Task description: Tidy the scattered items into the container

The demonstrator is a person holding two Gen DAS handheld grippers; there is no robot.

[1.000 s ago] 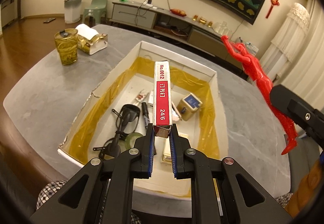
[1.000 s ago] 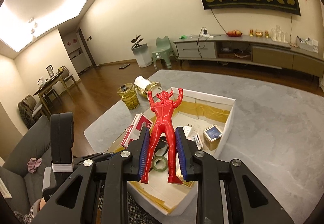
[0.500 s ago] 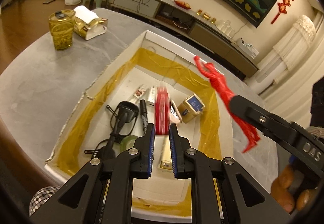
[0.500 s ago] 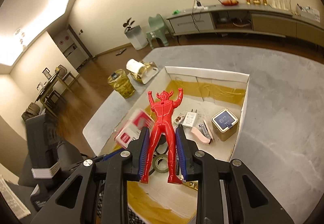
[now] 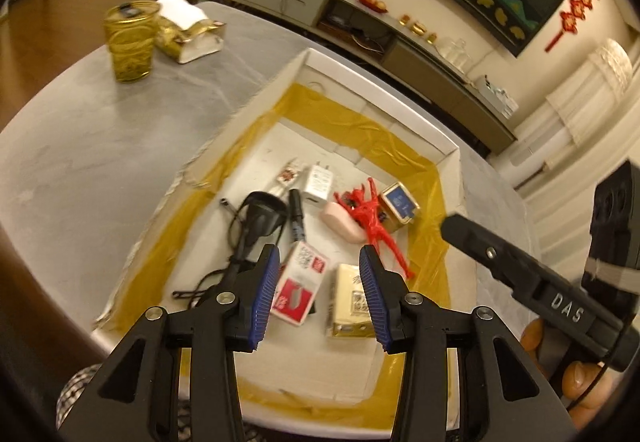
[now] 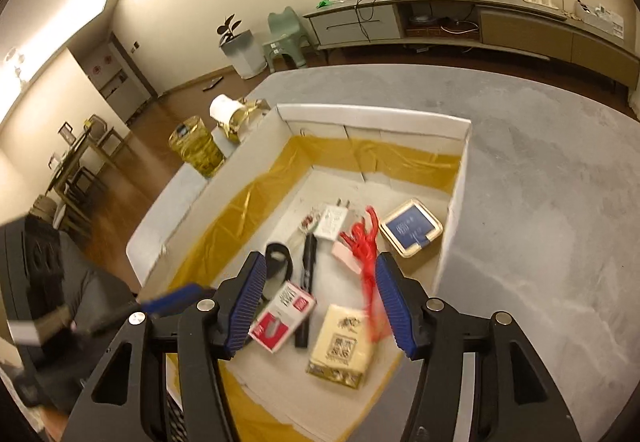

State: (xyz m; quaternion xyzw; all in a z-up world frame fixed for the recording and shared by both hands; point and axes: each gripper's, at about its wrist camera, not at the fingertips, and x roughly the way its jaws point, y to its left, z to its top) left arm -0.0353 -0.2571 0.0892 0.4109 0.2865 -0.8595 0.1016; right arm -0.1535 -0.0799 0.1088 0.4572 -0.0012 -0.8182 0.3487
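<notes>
bench (image 5: 80, 130): grey, marbled | yellow glass jar (image 5: 130, 40): upright on bench, far left | tissue box (image 5: 188, 30): just beside jar, white tissue sticking up | sideboard (image 6: 460, 22): along far wall, fruit dish on top | green stool (image 6: 286, 36) beside potted plant (image 6: 240, 50) | red hanging ornament (image 5: 576, 16) on wall | wooden floor

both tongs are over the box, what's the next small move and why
Probably lift both tongs clear of the white cardboard box. The jaws of the left tongs and right tongs are opening with nothing pressed between them; the red-and-white staple box and red plastic figure are already inside, so nothing is left to release.
</notes>
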